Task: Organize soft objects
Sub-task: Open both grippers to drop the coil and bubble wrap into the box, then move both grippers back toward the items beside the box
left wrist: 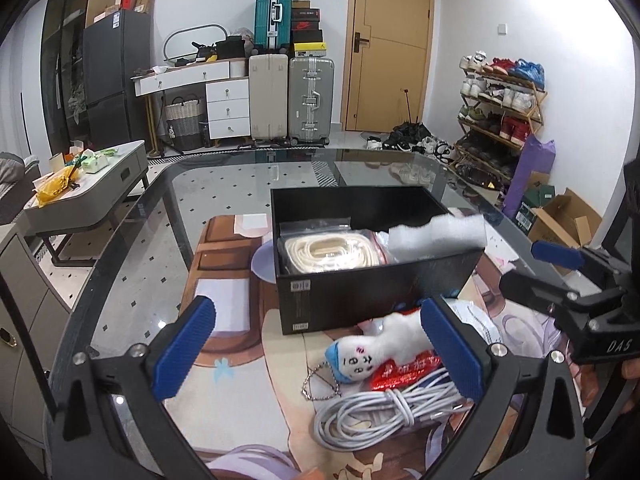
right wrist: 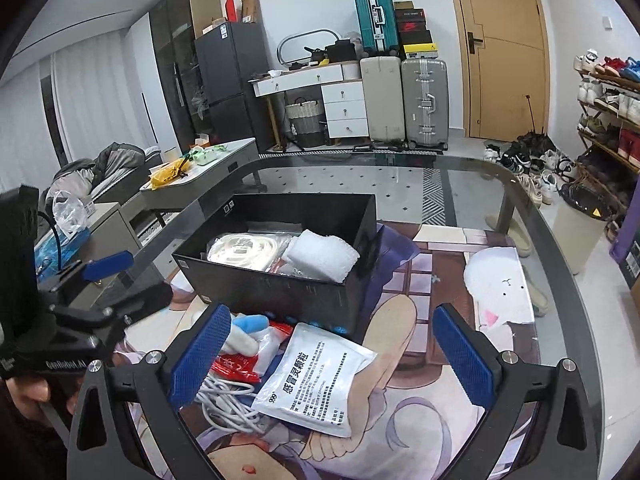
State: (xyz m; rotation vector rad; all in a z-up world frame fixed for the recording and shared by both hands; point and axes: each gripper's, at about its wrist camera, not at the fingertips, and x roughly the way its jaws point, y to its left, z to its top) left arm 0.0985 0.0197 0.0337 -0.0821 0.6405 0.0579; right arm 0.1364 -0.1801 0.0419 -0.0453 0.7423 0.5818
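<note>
Both grippers [left wrist: 320, 352] [right wrist: 340, 352] gape empty; black box [left wrist: 360, 300] holds bagged rope [left wrist: 332, 254], perhaps foam [left wrist: 436, 236].

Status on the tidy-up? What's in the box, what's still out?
Done: bagged rope and white foam pad sit in the black box. In hand: nothing; left gripper and right gripper have jaws open. Left: plush doll, red packet, white cable, medicine sachet.

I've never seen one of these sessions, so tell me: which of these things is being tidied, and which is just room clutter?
Part of the job:
- black box
- bagged rope
- white foam
- plush keychain
- white cable
- red packet
- white sachet

Just lying about:
- suitcases
- shoe rack
- coffee table
</note>
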